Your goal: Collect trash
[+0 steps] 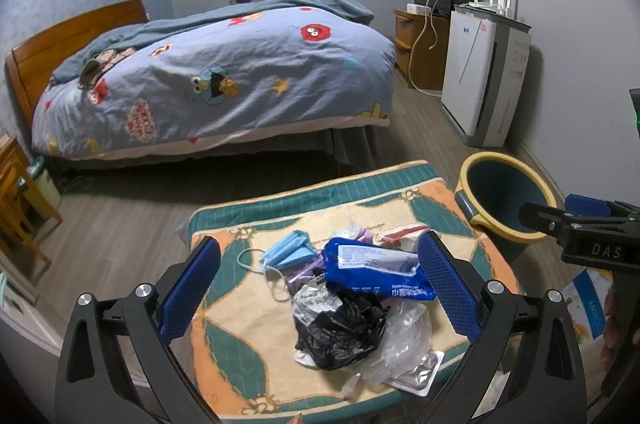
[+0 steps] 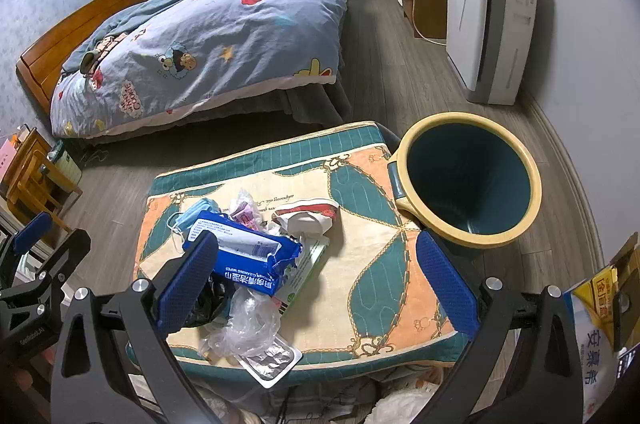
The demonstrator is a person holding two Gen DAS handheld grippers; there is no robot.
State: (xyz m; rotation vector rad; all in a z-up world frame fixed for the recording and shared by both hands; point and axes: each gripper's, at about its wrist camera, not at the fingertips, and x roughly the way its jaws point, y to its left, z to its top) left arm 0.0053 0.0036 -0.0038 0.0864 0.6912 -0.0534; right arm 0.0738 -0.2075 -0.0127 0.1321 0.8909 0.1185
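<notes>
On cushion (image 1: pixel 248 316), trash pile (image 1: pixel 352 288) beside bin (image 1: pixel 504 200)

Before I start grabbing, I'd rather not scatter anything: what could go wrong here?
The trash is piled: lifting the blue wipes pack may drag the black bag or face mask along. The foil blister pack overhangs the cushion's edge and could slide off. The bin stands beside the cushion, so drops may miss.

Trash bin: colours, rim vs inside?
The trash bin has a pale yellow rim and dark teal inside; the right wrist view shows it best.
</notes>
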